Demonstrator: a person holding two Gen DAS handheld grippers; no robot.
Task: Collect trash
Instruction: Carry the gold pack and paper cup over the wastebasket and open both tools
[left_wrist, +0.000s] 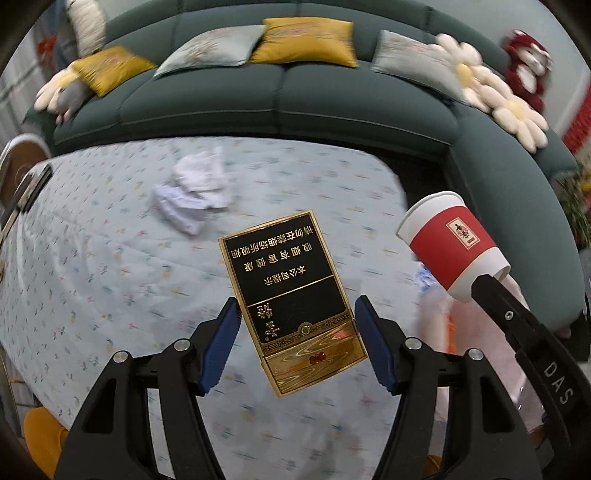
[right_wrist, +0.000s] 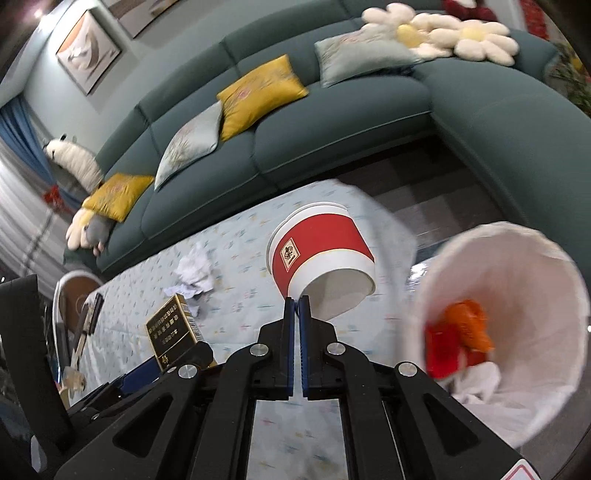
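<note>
Here, in the left wrist view, the left gripper holds a black-and-gold cigarette box between its blue pads, above the floral tablecloth. Crumpled paper lies farther off on the cloth. The red-and-white paper cup appears at right, pinched by the other tool.

In the right wrist view, the right gripper is clamped narrowly on the cup's rim, cup tilted, open mouth facing the camera. A white-lined trash bin beside it contains orange and red waste.
</note>
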